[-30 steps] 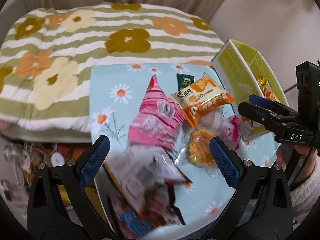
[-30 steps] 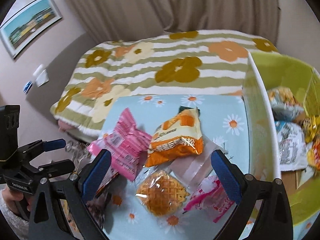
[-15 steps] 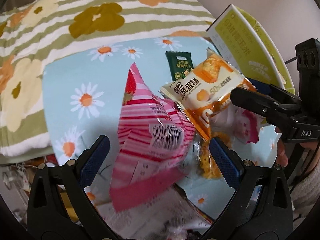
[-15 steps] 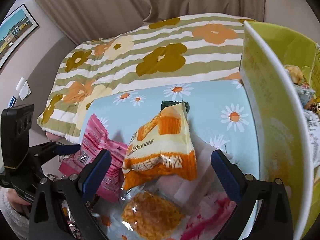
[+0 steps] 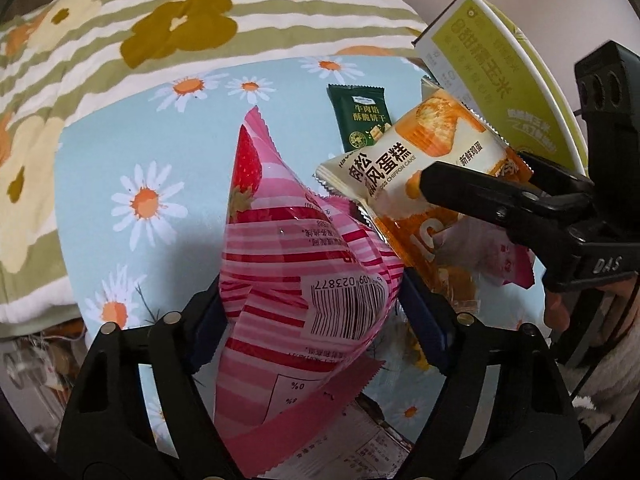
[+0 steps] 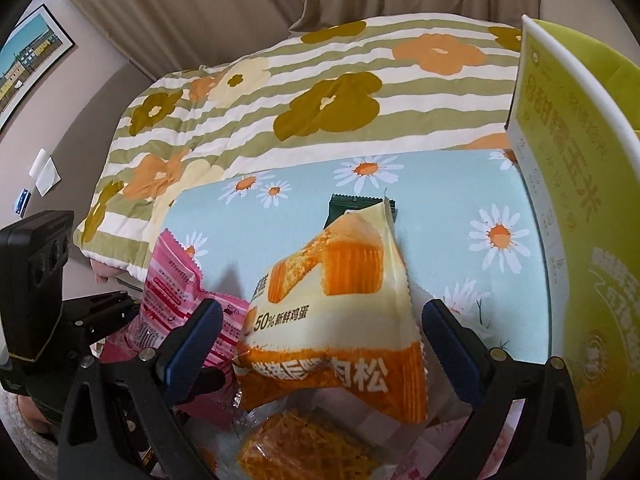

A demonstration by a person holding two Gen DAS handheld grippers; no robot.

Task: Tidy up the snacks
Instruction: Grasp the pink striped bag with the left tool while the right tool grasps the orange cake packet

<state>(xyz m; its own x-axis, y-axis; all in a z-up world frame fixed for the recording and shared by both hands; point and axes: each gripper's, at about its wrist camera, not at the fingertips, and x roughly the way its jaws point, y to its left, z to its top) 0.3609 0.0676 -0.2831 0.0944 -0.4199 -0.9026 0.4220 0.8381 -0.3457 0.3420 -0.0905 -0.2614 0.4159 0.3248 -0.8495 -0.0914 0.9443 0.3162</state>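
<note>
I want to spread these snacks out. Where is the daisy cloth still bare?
Bare: left of the pink packet, up to the striped quilt; also between the green packet and the yellow box. Crowded around the chiffon cake packet.

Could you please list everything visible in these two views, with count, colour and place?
Pink striped snack pack: one, pink and red, between the left tool's pads, which have just been closing on it.
Chiffon cake pack: one, orange and cream, tilted between the right tool's open pads.
Dark green biscuit packet: one, flat on the cloth behind the cake pack.
Clear-wrapped golden pastry: one, under the cake pack.
Pale pink packet: one, beside the pastry.
Yellow-green box: one, at the right.
Daisy tablecloth: one, light blue.
Flowered blanket: one, green-striped, behind.
Framed picture: one, on the wall.
Left tool: black, blue pads.
Right tool: black, blue pads.
</note>
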